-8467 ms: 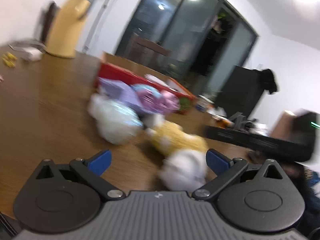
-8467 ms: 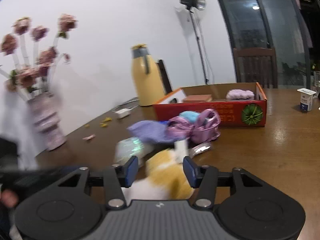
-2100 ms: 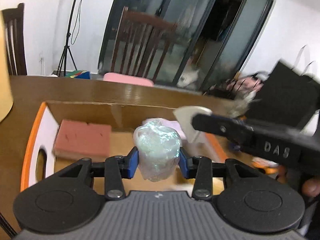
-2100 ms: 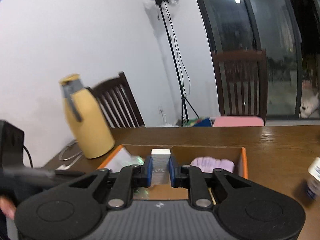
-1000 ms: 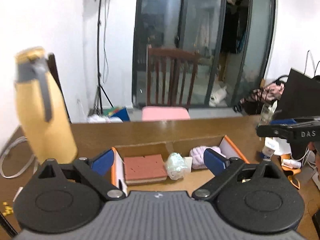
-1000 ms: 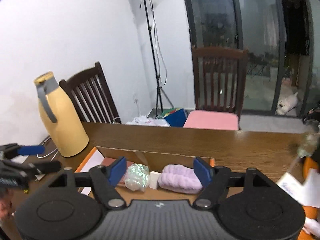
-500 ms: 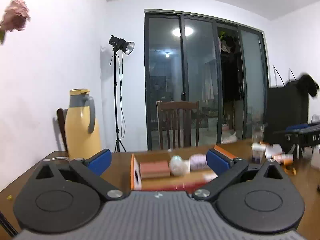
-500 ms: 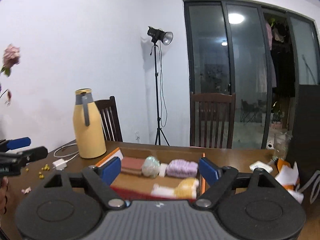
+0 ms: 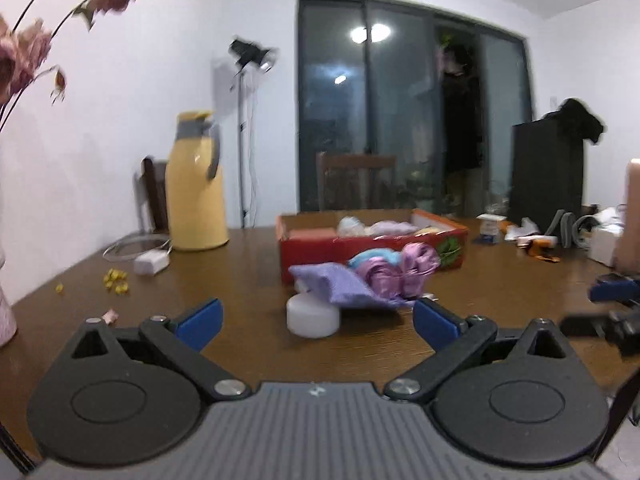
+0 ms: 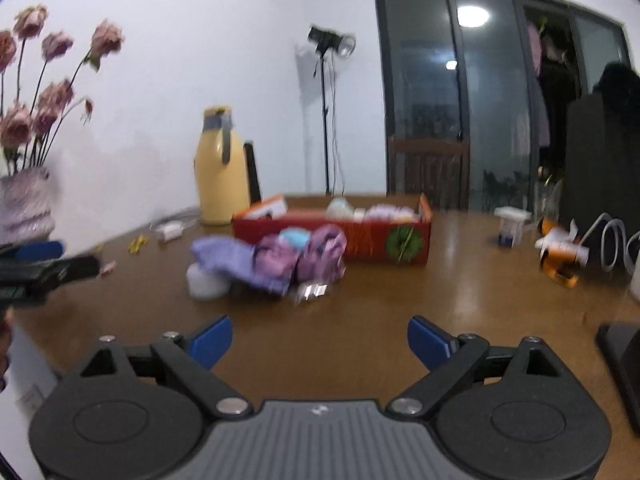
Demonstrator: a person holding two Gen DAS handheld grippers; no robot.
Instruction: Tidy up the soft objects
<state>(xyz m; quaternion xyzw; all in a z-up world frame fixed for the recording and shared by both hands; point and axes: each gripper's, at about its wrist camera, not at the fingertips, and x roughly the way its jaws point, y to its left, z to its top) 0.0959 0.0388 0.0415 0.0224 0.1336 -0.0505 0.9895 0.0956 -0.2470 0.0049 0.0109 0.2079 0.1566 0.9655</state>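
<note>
A red cardboard box stands mid-table and holds a pink block, a pale crinkly bundle, a lilac plush and a yellow-white plush. In front of it lies a pile: a lavender cloth, shiny pink-purple bundles and a white round soft lump. My left gripper is open and empty, just short of the white lump. My right gripper is open and empty, low over the table, short of the pile.
A yellow thermos and a white charger stand back left. A vase of pink flowers is at the left. Small boxes, cables and orange bits lie at the right. A chair stands behind the table.
Both grippers have pulled back from the box and dropped low toward the table. The pile in front of the box is now in view close ahead. Both stay open.
</note>
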